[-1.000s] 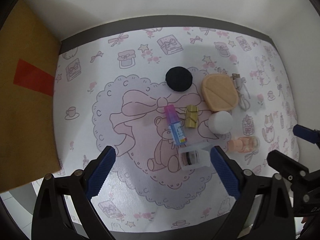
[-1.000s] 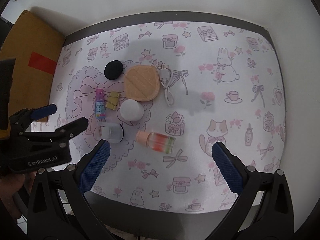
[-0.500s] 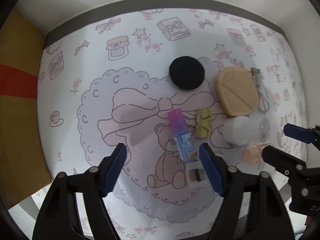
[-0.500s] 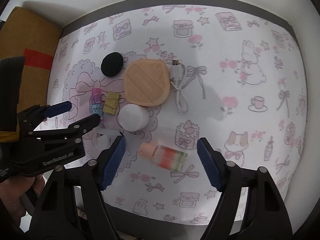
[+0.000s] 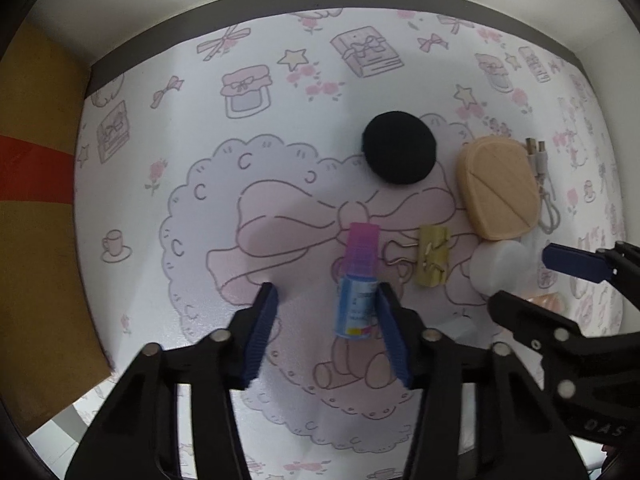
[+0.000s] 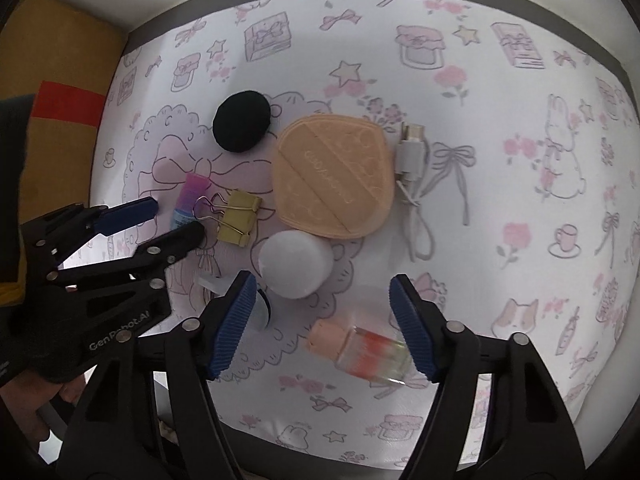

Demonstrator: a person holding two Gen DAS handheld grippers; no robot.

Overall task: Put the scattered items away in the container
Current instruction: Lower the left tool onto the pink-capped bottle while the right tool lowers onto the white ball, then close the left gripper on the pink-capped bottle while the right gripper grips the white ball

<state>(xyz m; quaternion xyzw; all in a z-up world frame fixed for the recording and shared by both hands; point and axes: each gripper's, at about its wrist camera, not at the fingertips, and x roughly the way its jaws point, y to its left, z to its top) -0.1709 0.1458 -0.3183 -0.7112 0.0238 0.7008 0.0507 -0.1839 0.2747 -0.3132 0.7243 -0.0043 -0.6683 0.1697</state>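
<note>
From your left wrist, your left gripper [image 5: 326, 316] has its jaws open, the right jaw beside the pink-capped tube [image 5: 358, 276] lying on the desk [image 5: 168, 148], gripping nothing. From your right wrist, your right gripper [image 6: 322, 322] hangs wide open over the small glass bottle [image 6: 360, 350], near the white round puff [image 6: 296, 262]

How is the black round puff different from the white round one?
The black puff is dark and flattish; the white puff is pale and looks plumper. The black one lies at the far end of the items, the white one nearer the right gripper. Both are round and lie on the mat.
</note>
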